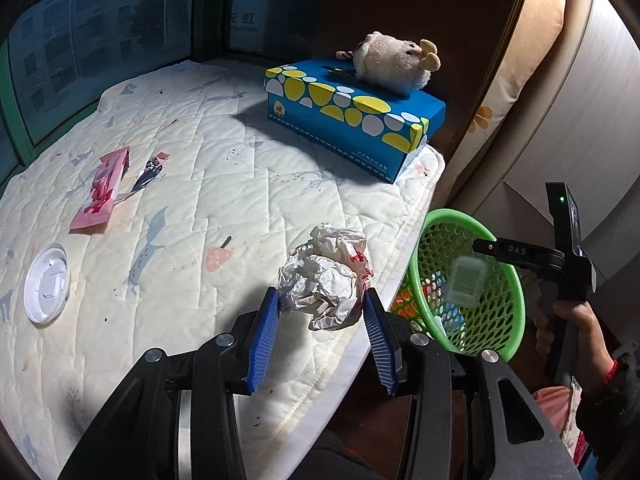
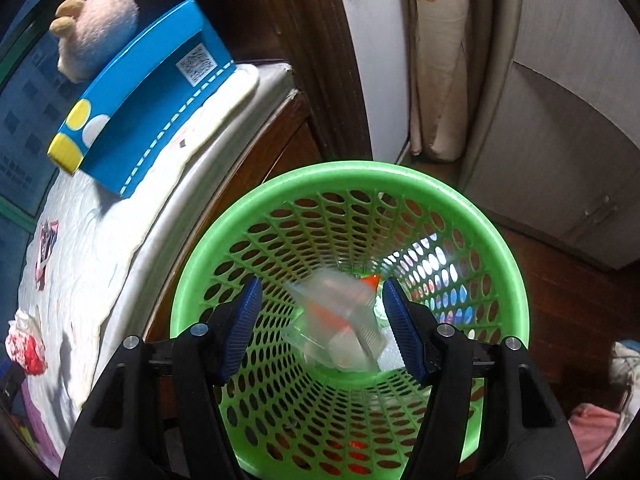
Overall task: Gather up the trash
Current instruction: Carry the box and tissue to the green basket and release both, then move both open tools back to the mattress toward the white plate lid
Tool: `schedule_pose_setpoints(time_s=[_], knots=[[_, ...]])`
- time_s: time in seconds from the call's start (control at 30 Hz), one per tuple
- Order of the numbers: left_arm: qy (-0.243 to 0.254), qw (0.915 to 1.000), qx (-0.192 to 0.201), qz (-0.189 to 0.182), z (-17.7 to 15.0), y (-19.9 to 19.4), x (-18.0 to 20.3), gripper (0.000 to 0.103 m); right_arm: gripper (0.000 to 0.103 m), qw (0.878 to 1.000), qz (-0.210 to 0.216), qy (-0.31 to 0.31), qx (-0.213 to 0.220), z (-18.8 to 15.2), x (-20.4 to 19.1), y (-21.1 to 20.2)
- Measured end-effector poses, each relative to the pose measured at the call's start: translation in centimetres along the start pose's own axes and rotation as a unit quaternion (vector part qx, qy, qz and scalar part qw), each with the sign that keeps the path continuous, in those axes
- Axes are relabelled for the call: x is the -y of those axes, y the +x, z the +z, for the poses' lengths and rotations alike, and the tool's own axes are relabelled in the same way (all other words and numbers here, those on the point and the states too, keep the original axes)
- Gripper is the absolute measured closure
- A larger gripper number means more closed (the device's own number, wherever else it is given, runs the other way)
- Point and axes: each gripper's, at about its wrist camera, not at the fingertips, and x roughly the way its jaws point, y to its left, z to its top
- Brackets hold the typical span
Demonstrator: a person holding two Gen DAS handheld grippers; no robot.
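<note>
Green perforated basket stands on the floor just beside the bed edge; some trash already lies at its bottom, and a clear plastic container, blurred, is dropping into it between the pads of the right gripper, whose jaws stand apart and press on nothing; released, by my reading. Left gripper is clenched on a crumpled paper wad, white and silvery with a red patch, held above the quilted mattress near its edge and close to the basket. Still to collect, as far as seen: pink wrapper, a small torn dark wrapper beside it, and a white round lid, all lying flat well apart from the basket. Task judged roughly half done; the wad likely goes in next.
</note>
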Motion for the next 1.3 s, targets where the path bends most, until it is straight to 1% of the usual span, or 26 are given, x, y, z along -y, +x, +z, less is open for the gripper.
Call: schedule_pose_setpoints(time_s=[0.03,0.27,0.47,0.7,0.87,1.0,1.07,1.1,1.2,1.3], knots=[[0.002,1.0,-0.002,-0.001,0.0,0.2,0.3,0.061,0.034,1.0,-0.001,0.002,0.003,0.1,0.2,0.0],[0.02,0.9995,-0.016,-0.02,0.2,1.5,2.9,0.061,0.034,1.0,0.005,0.002,0.018,0.3,1.3,-1.2],[0.049,0.9974,-0.027,-0.046,0.5,2.8,6.3,0.061,0.032,0.999,0.011,-0.002,0.037,-0.8,2.3,-4.1],[0.074,0.9936,-0.043,-0.073,1.0,4.6,10.3,0.061,0.031,0.998,0.025,0.013,0.059,-2.3,3.7,-7.2],[0.09,0.9912,-0.054,-0.08,1.0,6.1,12.6,0.06,0.031,0.997,0.033,0.022,0.068,-3.2,4.5,-8.5],[0.092,0.9899,-0.062,-0.088,0.9,6.8,13.9,0.054,0.031,0.996,0.042,0.034,0.069,-3.6,5.3,-9.0],[0.089,0.9899,-0.062,-0.091,0.9,6.9,14.3,0.042,0.03,0.996,0.044,0.036,0.071,-3.8,5.5,-9.2],[0.086,0.9902,-0.06,-0.092,0.9,6.9,14.3,0.04,0.03,0.996,0.045,0.038,0.071,-3.8,5.6,-9.3],[0.081,0.9904,-0.059,-0.095,1.0,6.7,14.2,0.04,0.03,0.995,0.051,0.042,0.072,-3.9,5.7,-9.5],[0.073,0.9917,-0.056,-0.09,0.9,6.1,13.5,0.04,0.03,0.995,0.057,0.038,0.073,-4.0,5.4,-9.7]])
